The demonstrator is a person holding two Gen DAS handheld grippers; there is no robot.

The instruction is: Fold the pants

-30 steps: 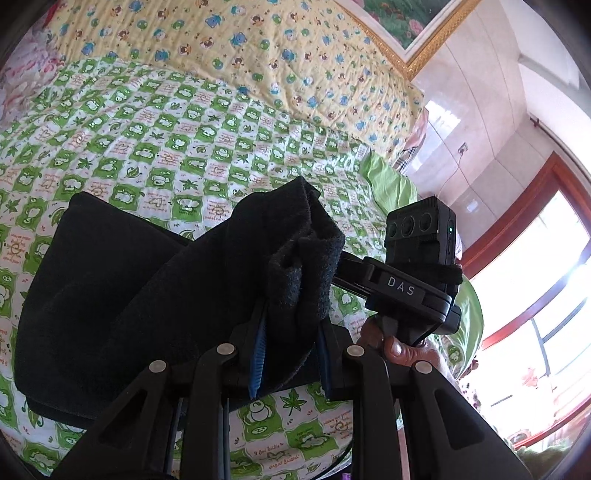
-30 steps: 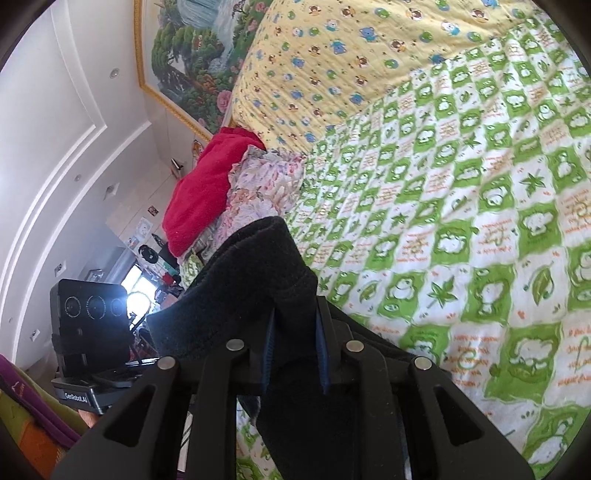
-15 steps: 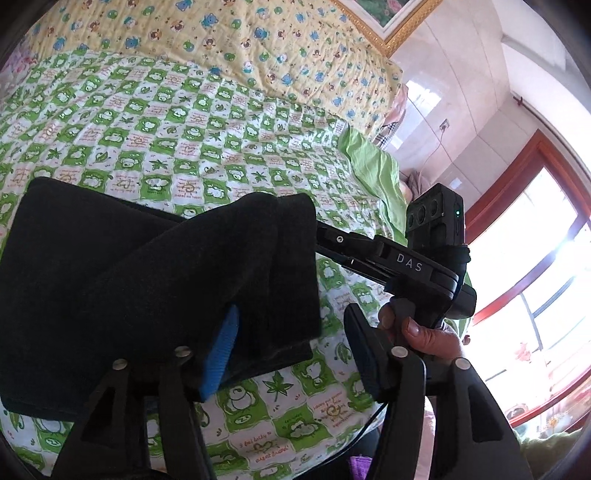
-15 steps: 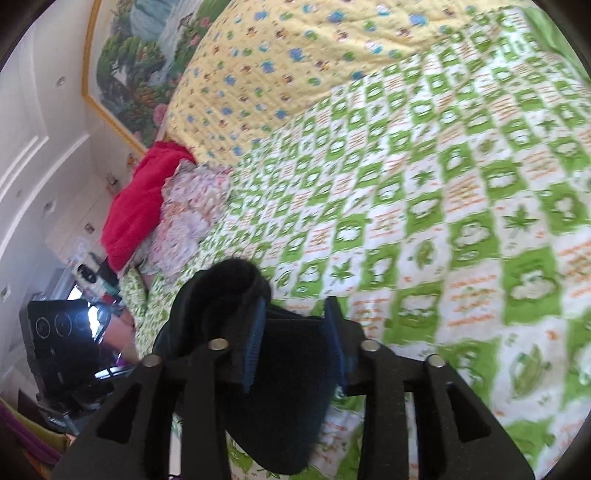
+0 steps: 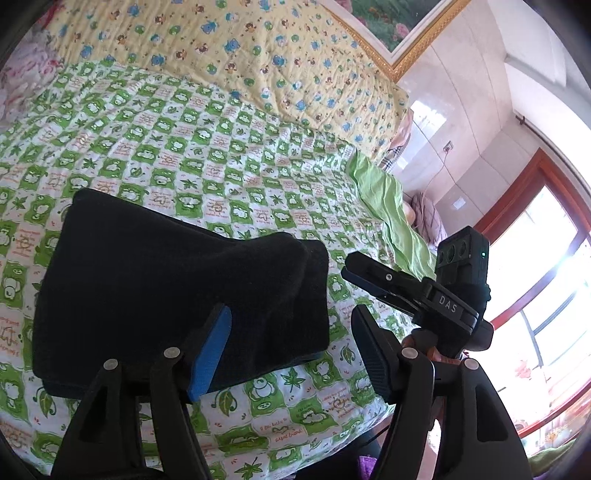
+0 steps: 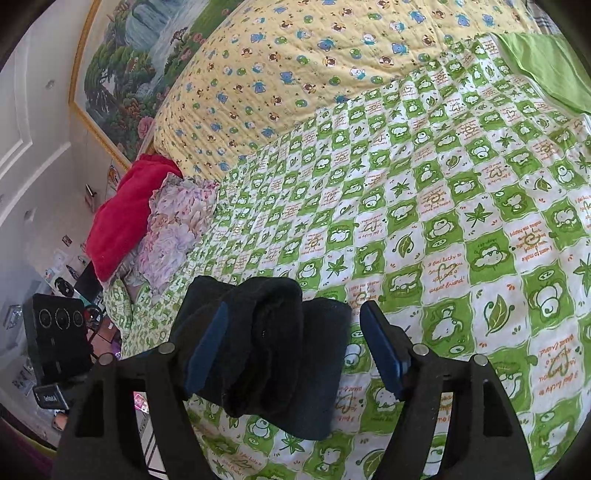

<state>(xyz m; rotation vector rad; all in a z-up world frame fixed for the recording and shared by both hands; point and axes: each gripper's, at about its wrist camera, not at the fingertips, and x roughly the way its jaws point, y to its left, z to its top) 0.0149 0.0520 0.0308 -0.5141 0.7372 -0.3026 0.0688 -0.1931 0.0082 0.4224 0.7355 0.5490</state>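
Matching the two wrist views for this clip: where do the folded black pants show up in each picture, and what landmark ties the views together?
Left wrist view: the black pants fill the left-centre, lying folded on the green checked bedspread, past the open fingers.
Right wrist view: only one bunched end of the pants shows, bottom centre, between the open fingers.
Shared landmark: the yellow quilt at the head of the bed, under the gold-framed painting.

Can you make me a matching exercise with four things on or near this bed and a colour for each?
Things:
1. folded pants
2. blanket heaped at the bed's edge
3. quilt with little bears
4. plain cloth near the window

Colours:
A. light green
B. red
C. black
D. yellow

Pairs: 1-C, 2-B, 3-D, 4-A
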